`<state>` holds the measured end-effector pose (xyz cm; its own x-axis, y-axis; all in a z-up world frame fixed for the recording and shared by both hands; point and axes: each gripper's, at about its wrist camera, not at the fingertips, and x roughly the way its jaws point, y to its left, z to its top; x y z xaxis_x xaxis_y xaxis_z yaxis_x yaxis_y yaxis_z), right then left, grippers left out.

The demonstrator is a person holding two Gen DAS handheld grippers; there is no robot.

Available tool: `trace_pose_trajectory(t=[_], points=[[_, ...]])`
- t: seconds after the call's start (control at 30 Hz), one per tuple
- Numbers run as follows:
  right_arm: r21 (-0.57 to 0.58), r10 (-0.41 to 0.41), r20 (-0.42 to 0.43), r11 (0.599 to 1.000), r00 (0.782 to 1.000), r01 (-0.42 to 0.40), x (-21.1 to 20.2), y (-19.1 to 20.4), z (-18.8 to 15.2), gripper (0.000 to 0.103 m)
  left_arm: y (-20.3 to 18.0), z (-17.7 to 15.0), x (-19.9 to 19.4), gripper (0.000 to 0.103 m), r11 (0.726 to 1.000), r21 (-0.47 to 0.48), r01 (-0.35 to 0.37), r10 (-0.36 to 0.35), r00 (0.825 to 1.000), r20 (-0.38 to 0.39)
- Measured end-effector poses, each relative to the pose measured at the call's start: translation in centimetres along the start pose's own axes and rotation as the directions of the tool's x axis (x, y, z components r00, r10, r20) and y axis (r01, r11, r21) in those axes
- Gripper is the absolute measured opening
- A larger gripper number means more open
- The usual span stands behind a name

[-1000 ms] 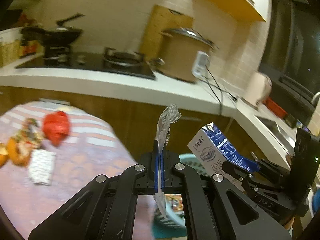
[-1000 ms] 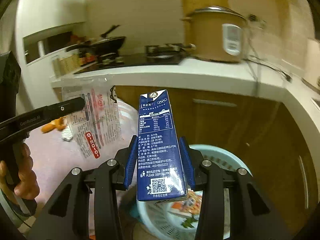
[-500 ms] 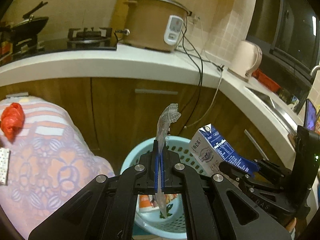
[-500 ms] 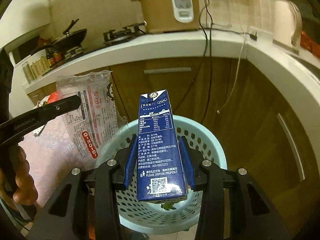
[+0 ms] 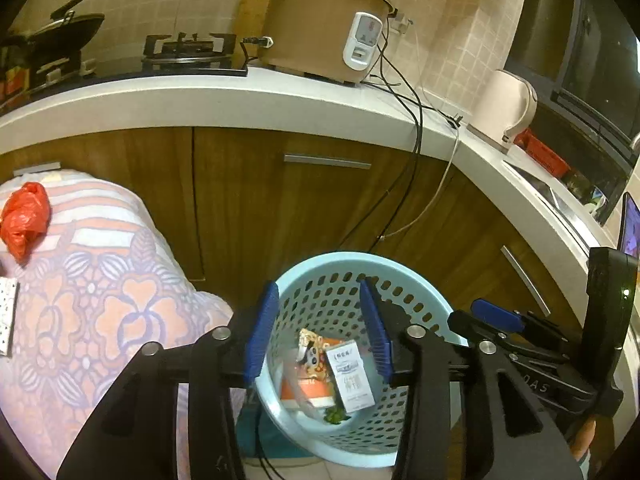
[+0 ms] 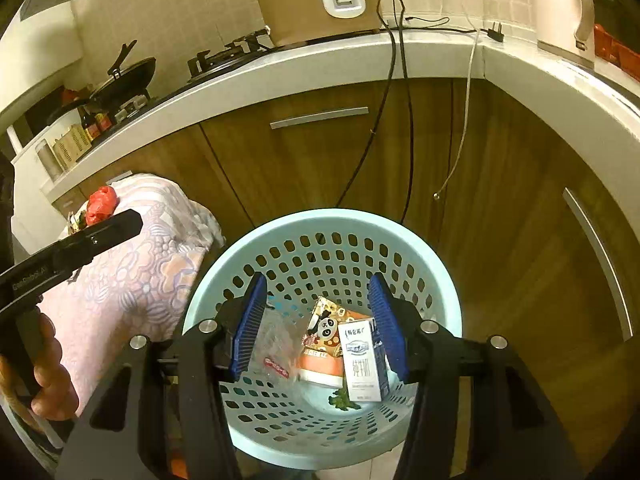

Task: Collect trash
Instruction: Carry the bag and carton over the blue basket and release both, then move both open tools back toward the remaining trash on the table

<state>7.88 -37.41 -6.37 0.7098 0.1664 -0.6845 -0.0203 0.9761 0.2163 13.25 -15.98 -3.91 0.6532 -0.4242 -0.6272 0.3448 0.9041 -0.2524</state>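
Our left gripper and right gripper have just been opening, nothing between them. Milk carton and clear wrapper lie in the blue basket.

A light blue basket with perforated walls stands upright on the floor in front of wooden cabinets. In its bottom lies a milk carton, white face up with a blue side, leaning against an orange snack packet that bears a panda picture. A clear plastic wrapper with a red label lies to their left. A green scrap sits just below the carton.
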Motion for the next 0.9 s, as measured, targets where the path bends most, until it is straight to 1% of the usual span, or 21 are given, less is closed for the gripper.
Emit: trace_pose_trajectory(t=[0.2,0.3,0.47,0.5,0.6,0.7,0.8,0.87,0.9], points=[[-0.055,0.037,0.037,0.998,0.999,-0.035,-1.4,2.8,0.8,0.050,0.8,0.1,-1.7,0.042,1.000,-0.014,-0.015,0.015,0.999,0.032],[-0.098,0.070,0.060,0.993,0.996,-0.063,-2.0,5.4,1.6,0.050,1.9,0.2,-3.5,0.042,0.999,-0.038,-0.031,0.033,0.997,0.066],[-0.162,0.146,0.084,0.978,0.986,-0.131,-2.6,9.8,2.7,0.050,5.1,0.2,-7.7,0.042,0.992,-0.095,-0.086,0.098,0.986,0.134],[-0.183,0.167,0.087,0.972,0.982,-0.149,-2.7,11.3,2.9,0.050,5.7,0.2,-8.4,0.042,0.990,-0.104,-0.094,0.109,0.984,0.142],[-0.228,0.209,0.084,0.956,0.974,-0.185,-2.7,14.7,3.3,0.050,8.2,0.0,-11.1,0.042,0.980,-0.148,-0.135,0.160,0.972,0.173],[-0.281,0.259,0.068,0.932,0.964,-0.230,-2.2,19.0,3.7,0.050,11.0,-0.3,-13.8,0.042,0.963,-0.197,-0.181,0.220,0.955,0.199],[-0.328,0.292,0.049,0.908,0.955,-0.261,-1.8,22.5,3.7,0.050,14.0,-1.0,-16.6,0.042,0.939,-0.254,-0.232,0.289,0.933,0.216],[-0.366,0.317,0.030,0.886,0.948,-0.285,-1.3,25.5,3.7,0.050,16.3,-1.6,-18.5,0.042,0.917,-0.290,-0.274,0.343,0.914,0.218],[-0.378,0.325,0.023,0.878,0.945,-0.293,-1.1,26.5,3.6,0.050,17.4,-1.9,-19.2,0.044,0.905,-0.306,-0.296,0.369,0.904,0.216]])
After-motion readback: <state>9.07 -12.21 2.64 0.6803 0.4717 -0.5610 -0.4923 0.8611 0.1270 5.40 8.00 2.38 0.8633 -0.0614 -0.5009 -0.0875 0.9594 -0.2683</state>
